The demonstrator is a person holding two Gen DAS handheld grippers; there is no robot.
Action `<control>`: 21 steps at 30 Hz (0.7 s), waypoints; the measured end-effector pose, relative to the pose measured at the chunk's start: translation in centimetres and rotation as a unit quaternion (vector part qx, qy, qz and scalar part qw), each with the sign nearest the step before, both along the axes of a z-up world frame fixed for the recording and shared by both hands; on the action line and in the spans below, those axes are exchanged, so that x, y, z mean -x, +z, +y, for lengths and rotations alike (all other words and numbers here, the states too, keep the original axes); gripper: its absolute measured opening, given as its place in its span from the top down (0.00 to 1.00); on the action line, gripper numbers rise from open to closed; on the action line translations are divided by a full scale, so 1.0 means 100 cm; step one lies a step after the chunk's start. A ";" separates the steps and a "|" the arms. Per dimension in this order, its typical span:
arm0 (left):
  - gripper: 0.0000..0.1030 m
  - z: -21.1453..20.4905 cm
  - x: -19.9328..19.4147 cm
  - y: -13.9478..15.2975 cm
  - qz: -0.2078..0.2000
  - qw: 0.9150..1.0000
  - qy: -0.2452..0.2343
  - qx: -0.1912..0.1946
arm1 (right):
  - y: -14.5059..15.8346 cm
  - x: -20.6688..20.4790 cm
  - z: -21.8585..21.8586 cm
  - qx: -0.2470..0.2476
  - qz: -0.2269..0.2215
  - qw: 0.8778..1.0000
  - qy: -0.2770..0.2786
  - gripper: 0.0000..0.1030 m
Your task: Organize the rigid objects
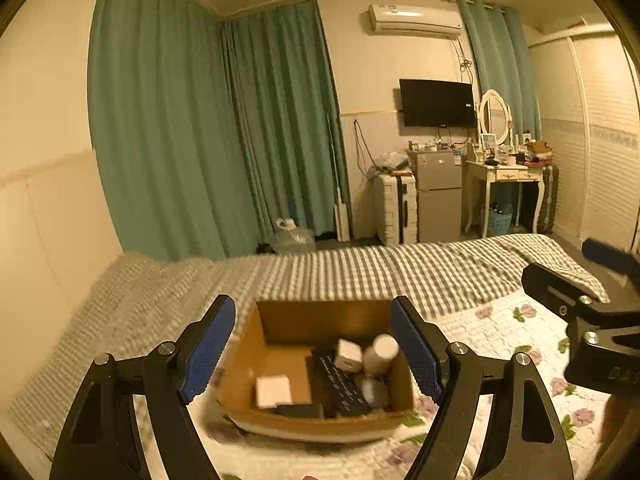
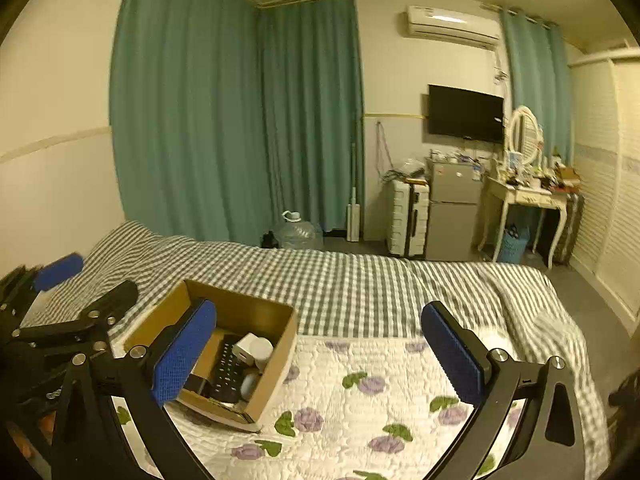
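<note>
Teal curtains [image 1: 208, 128], wall television [image 1: 438, 103], small fridge [image 1: 439, 194], checked bed [image 2: 360, 288].

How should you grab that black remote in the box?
Probably from above. The remote lies flat on the floor of the cardboard box, with a white cube and bottle at its far end. Pinch its long sides near the middle, where they look clearest; the walls block a sideways approach.
</note>
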State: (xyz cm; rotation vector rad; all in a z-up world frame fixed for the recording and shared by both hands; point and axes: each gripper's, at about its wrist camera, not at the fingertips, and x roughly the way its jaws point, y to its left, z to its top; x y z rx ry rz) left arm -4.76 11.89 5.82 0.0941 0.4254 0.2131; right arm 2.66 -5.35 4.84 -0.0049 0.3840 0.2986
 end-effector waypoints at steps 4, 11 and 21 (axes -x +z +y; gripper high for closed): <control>0.20 -0.001 0.007 -0.025 0.014 1.000 0.011 0.014 | -0.029 0.003 -0.001 0.009 0.009 1.000 -0.004 0.00; 0.20 0.007 0.009 -0.039 0.025 0.999 0.023 0.026 | -0.048 0.003 0.009 0.032 0.017 0.999 0.006 0.00; 0.20 0.008 0.008 -0.040 0.035 0.999 0.021 0.031 | -0.052 0.006 0.011 0.041 0.023 0.999 0.010 0.00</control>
